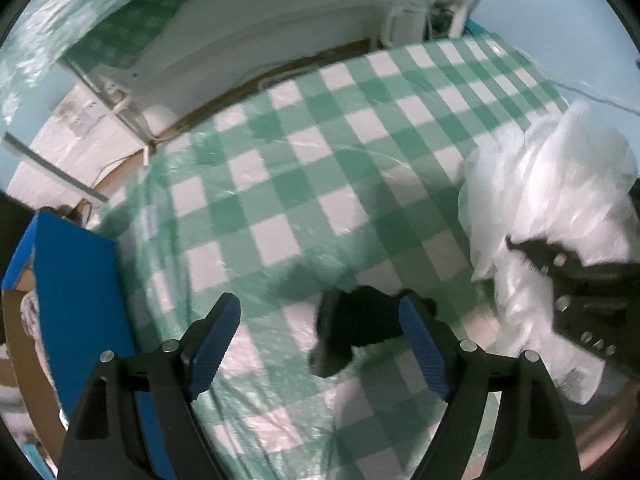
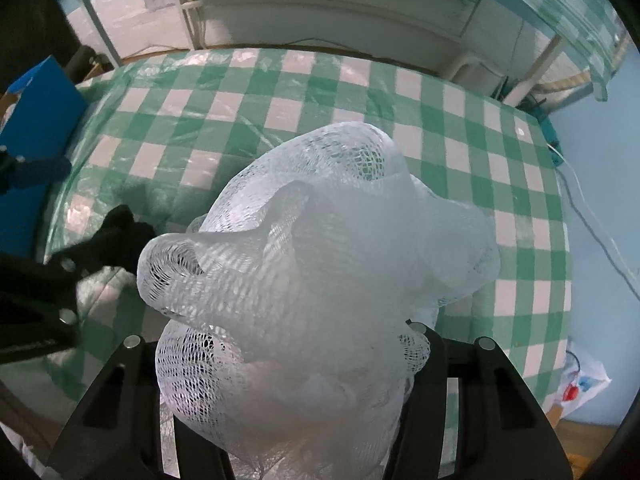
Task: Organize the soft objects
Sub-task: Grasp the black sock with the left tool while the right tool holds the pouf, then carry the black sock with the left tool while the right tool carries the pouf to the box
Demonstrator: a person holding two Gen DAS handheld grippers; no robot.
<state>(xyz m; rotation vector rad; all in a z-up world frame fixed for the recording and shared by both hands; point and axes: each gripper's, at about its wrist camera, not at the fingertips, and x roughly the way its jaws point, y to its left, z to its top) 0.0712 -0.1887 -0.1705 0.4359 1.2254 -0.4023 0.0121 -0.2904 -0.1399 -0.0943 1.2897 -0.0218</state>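
A white mesh bath pouf (image 2: 320,280) fills the right wrist view, squeezed between my right gripper's fingers, whose tips it hides. It also shows in the left wrist view (image 1: 548,200), held at the right above the table. A black soft object (image 1: 352,328) lies on the green checked tablecloth (image 1: 300,160), just inside the right finger of my left gripper (image 1: 320,340). The left gripper is open, its blue pads spread wide. The black object also shows in the right wrist view (image 2: 116,232).
A blue cardboard box (image 1: 80,300) stands open at the table's left edge; it also shows in the right wrist view (image 2: 36,120). White walls and pipes run behind the table. A cable (image 2: 592,220) hangs off the right edge.
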